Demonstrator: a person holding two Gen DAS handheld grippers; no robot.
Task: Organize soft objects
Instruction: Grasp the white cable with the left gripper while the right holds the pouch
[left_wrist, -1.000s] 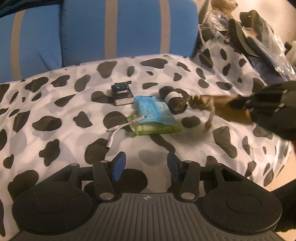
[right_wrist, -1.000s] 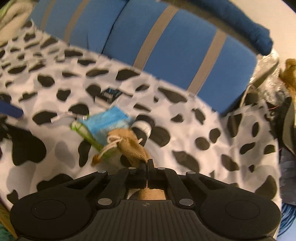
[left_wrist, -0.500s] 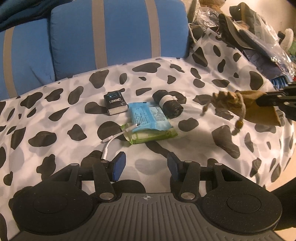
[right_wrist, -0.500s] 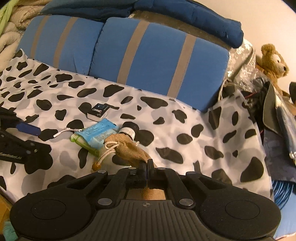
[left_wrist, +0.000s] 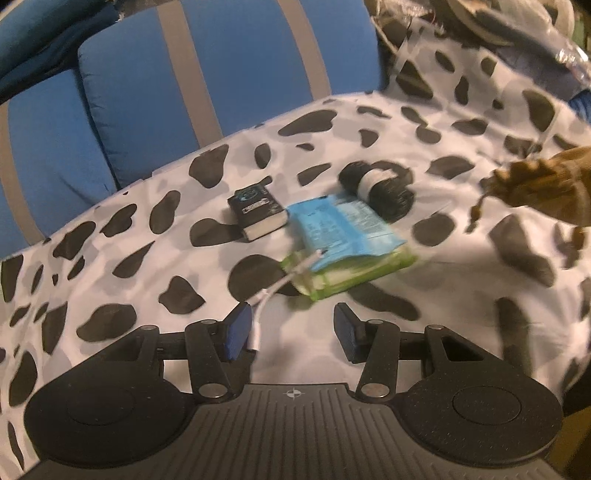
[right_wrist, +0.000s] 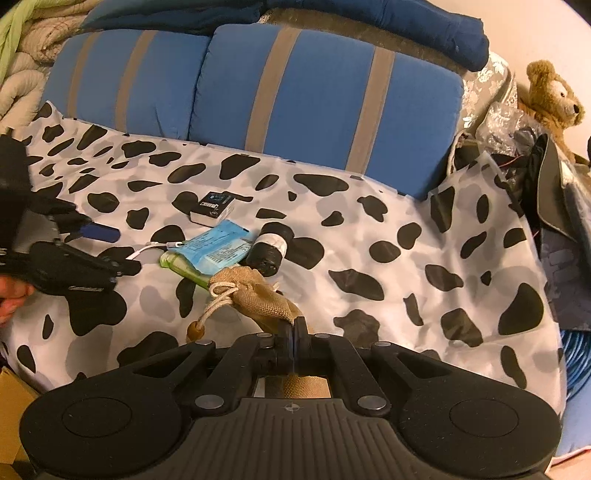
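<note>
While pinching the burlap drawstring pouch (right_wrist: 258, 295) clear of the spotted cover (right_wrist: 424, 258), right gripper (right_wrist: 294, 326) is fully closed. Left gripper (left_wrist: 291, 328) hangs part-open, empty, near the blue packet (left_wrist: 340, 230).

I see the burlap pouch (right_wrist: 258, 295) off the cow-print cover (right_wrist: 369, 229), its gathered neck and cream drawstring with a brown bead dangling toward the blue packet (right_wrist: 218, 249). That packet lies flat atop a green packet (left_wrist: 354, 273), just beside the black roll (right_wrist: 271, 249) with a white band, which lies on its side.
</note>
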